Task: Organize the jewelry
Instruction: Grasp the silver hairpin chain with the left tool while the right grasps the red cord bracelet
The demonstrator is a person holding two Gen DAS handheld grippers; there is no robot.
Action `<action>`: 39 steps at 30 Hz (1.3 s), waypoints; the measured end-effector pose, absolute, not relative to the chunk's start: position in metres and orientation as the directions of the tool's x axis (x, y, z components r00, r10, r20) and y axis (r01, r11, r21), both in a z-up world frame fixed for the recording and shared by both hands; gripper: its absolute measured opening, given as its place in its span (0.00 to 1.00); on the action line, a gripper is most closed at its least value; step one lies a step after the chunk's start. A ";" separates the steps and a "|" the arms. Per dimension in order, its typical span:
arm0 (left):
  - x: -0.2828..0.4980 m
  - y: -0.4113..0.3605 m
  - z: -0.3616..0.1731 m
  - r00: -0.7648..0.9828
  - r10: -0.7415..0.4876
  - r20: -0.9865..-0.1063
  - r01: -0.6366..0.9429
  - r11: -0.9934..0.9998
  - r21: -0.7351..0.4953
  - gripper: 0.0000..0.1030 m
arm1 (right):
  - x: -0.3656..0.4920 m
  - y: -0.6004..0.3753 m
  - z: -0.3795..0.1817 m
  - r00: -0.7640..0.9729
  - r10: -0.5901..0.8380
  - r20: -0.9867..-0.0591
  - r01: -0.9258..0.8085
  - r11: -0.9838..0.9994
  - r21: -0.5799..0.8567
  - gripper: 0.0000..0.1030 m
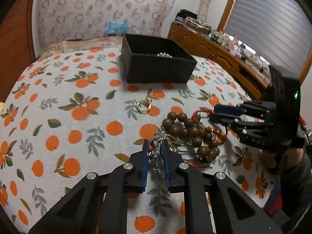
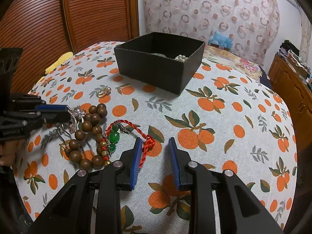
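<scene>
Silver chain (image 1: 157,152) pinched in left claw (image 1: 155,146); right claw (image 2: 155,142) spread, red cord bracelet (image 2: 145,142) touching its left finger

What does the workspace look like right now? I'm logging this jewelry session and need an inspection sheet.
Surface: orange-print cloth covering the whole work area.
Job's things: open black box holding pearls; gold rings lying loose; wooden bead bracelet; red cord bracelet with green stones; silver chain.
Clutter: yellow object at the cloth's far edge.
Grippers: left gripper shut on silver chain; right gripper open, its left finger touching the red cord.
Cables: nothing seen.
Surroundings: wooden cabinet crowded with items, patterned curtain, slatted wooden doors.
</scene>
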State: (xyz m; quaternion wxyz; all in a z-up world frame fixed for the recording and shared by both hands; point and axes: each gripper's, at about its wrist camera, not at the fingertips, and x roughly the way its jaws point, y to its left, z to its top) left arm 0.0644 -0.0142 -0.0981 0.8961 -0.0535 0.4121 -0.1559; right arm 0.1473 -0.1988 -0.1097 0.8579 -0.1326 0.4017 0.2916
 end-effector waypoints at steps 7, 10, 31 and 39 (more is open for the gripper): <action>0.051 -0.012 -0.076 0.686 -0.278 -0.672 0.236 0.959 -0.155 0.09 | 0.147 -0.198 -0.110 0.508 0.393 -0.766 -0.607 0.795 0.006 0.29; 0.047 -0.010 -0.066 0.722 -0.231 -0.652 0.217 0.971 -0.104 0.09 | 0.147 -0.199 -0.110 0.508 0.393 -0.766 -0.607 0.795 0.005 0.29; 0.040 0.006 -0.044 0.804 -0.176 -0.569 0.157 0.984 -0.082 0.07 | 0.150 -0.200 -0.088 0.559 0.389 -0.733 -0.595 0.804 -0.027 0.06; 0.044 0.006 -0.033 0.821 -0.171 -0.544 0.156 0.985 -0.073 0.07 | 0.149 -0.198 -0.050 0.610 0.417 -0.674 -0.601 0.798 -0.050 0.06</action>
